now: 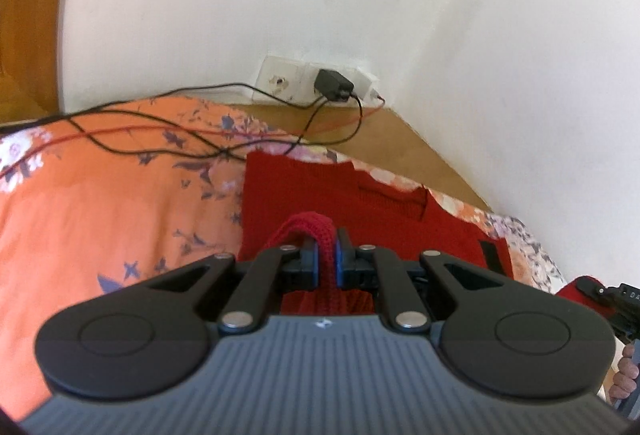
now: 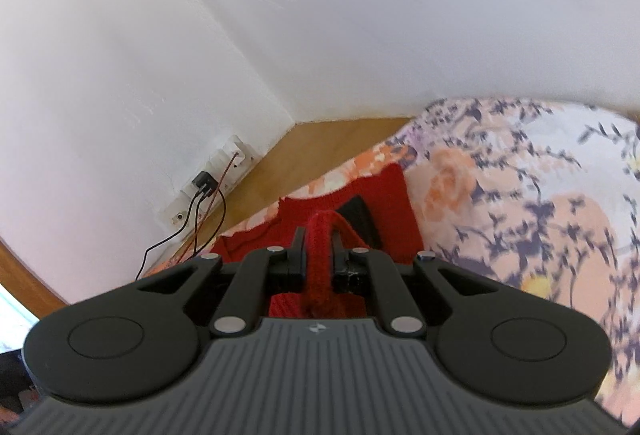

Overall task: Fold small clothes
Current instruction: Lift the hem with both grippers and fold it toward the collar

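Note:
A red knitted garment (image 1: 360, 195) lies on the orange floral bedsheet (image 1: 100, 195), with a black patch near its right edge. My left gripper (image 1: 327, 255) is shut on a raised fold of the red knit, which bunches up between its blue-padded fingers. In the right wrist view the same red garment (image 2: 396, 203) spreads ahead, and my right gripper (image 2: 318, 251) is shut on another lifted strip of its edge. The right gripper's tip (image 1: 592, 289) shows at the left wrist view's right edge, also on red fabric.
The bedsheet (image 2: 520, 195) covers a bed set in a white-walled corner. A wooden ledge (image 1: 400, 139) runs along the wall. A wall socket strip with a black charger (image 1: 334, 85) feeds black and red cables (image 1: 160, 139) across the sheet. A hand (image 1: 626, 375) shows at far right.

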`<state>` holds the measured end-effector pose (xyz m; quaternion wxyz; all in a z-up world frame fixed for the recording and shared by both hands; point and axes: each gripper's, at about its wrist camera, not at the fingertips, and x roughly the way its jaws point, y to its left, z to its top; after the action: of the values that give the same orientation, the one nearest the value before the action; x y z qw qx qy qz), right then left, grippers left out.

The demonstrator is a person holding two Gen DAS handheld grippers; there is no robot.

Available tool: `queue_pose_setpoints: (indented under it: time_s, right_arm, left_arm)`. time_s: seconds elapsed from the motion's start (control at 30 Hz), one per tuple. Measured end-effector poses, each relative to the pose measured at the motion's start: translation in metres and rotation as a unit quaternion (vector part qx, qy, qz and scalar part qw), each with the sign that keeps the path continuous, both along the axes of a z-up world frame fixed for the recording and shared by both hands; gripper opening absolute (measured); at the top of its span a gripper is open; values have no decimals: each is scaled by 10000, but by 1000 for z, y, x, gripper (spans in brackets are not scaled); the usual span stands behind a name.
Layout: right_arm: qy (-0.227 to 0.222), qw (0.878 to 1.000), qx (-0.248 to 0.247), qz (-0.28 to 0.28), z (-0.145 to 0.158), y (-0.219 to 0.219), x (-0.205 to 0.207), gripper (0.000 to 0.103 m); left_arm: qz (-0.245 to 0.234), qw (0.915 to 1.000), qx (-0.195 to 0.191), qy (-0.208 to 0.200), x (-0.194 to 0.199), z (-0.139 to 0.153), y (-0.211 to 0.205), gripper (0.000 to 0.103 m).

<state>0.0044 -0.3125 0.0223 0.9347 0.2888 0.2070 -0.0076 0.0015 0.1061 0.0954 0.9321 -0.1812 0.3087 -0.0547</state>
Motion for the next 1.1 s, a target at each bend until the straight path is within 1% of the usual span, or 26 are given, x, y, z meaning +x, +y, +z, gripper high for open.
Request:
queue_pose_setpoints:
  time_s: [0.17, 0.3, 0.53, 0.67, 0.83, 0.93, 1.1]
  right_arm:
    - [-21, 9999, -168, 29, 7, -1, 30, 9]
    - [70, 9997, -255, -13, 5, -5, 56, 9]
    - [421, 9979, -476, -147, -21, -15, 100, 9]
    - [665, 9967, -451, -133, -43, -22, 121, 9]
    - [872, 9946, -570, -31, -65, -22, 140, 10]
    - [945, 9932, -677, 65, -73, -21, 146, 10]
    - [970, 9917, -815, 233, -75, -20, 151, 11]
  left_arm:
    - [178, 9998, 83, 27, 26, -1, -3, 9]
    - [351, 9992, 128, 161, 48, -9, -3, 9]
    - [677, 9960, 289, 497, 83, -38, -1, 9]
    - [808, 9938, 307, 693, 97, -56, 2, 9]
    - [901, 9913, 408, 866, 110, -74, -1, 10]
    - [962, 9903, 447, 893, 112, -79, -3, 10]
    - [1076, 9893, 500, 855, 110, -77, -9, 12]
